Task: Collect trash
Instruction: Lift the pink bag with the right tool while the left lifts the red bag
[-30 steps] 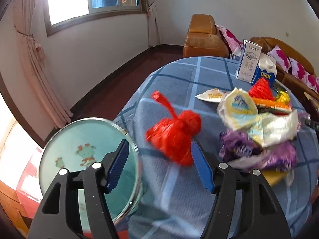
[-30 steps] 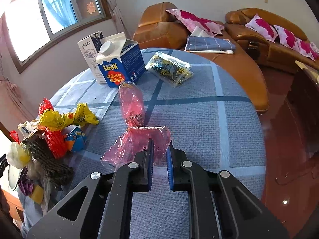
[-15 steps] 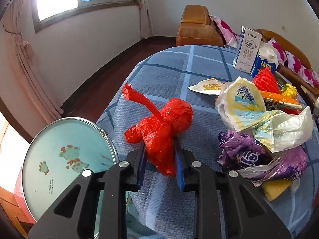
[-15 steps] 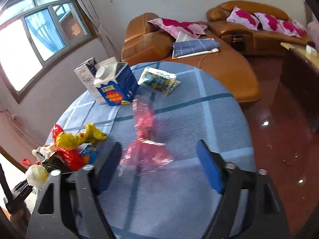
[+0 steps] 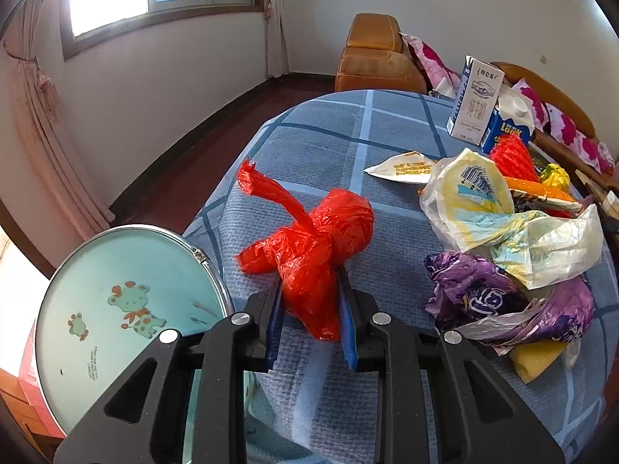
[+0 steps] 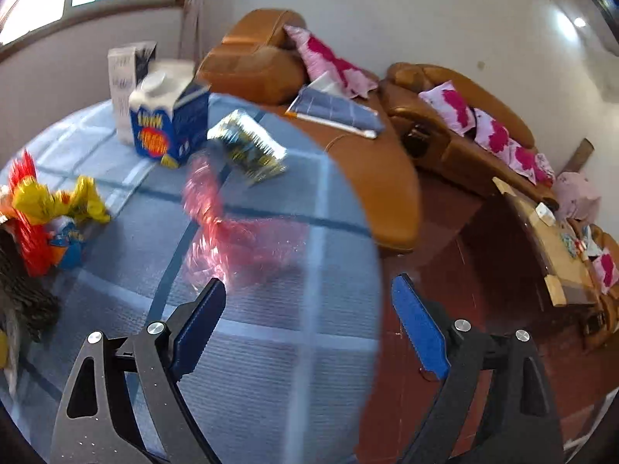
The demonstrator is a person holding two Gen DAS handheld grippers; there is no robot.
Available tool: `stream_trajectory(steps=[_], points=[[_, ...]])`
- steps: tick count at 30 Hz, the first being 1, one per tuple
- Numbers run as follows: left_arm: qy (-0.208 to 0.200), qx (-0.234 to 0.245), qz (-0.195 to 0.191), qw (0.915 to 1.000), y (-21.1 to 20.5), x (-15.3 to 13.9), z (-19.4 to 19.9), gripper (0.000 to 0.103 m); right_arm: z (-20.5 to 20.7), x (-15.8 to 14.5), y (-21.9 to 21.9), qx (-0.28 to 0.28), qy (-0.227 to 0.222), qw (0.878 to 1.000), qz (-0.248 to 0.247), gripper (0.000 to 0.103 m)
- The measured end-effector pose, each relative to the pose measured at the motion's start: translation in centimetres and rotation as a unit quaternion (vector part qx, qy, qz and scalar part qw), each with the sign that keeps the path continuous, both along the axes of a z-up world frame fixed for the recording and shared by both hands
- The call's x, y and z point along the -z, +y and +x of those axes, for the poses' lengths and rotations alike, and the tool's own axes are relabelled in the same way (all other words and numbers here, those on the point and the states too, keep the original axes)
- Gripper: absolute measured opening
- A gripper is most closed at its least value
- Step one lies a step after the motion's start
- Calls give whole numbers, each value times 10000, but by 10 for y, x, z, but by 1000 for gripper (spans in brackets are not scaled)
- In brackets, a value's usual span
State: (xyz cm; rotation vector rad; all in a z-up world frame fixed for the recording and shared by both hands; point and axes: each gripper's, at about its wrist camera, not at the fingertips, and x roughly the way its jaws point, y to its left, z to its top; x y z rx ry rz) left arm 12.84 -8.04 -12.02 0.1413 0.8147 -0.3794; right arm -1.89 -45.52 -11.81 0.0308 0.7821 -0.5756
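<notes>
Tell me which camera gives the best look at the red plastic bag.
The left wrist view. The red plastic bag lies sharp and whole mid-frame on the blue plaid tablecloth, its near end pinched in the left tongs. The right wrist view does not show it, only a blurred pink plastic bag.

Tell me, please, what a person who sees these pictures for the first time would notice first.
The bright red plastic bag stands out most, pinched between the pads of the left gripper near the table edge. Next comes the heap of crumpled bags to its right. In the right wrist view, a pink wrapper lies loose on the table beyond the open right gripper.
</notes>
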Motion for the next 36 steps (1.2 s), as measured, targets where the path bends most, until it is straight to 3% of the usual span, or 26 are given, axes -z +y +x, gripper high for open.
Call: stream_trajectory(steps=[3, 6, 12, 16, 17, 21, 22, 30, 36], points=[[3, 16, -26, 10000, 0, 0, -1, 25, -20, -11, -6, 178, -682, 9951, 692, 87], [6, 19, -34, 10000, 1, 0, -1, 25, -14, -13, -13, 436, -998, 9885, 1047, 87], [-18, 25, -37, 10000, 1, 1, -1, 25, 41, 5, -42, 1142, -967, 9722, 1799, 83], [8, 56, -92, 9999, 4, 1, 0, 25, 58, 32, -44, 1235, -549, 9727, 1887, 58], [7, 69, -97, 9999, 5, 1, 0, 25, 57, 33, -42, 1200, -583, 9744, 1808, 57], [-2, 82, -117, 9999, 7, -1, 0, 24, 58, 30, -35, 773, -542, 9791, 1804, 17], [-7, 74, -124, 9999, 7, -1, 0, 23, 57, 27, -30, 612, -556, 9815, 1727, 13], [-232, 65, -132, 9996, 21, -25, -13, 20, 41, -10, 11, -154, -961, 9886, 1151, 7], [-392, -40, 26, 9992, 37, -40, -30, 20, 46, -42, 53, -778, -1278, 9823, 1127, 7]])
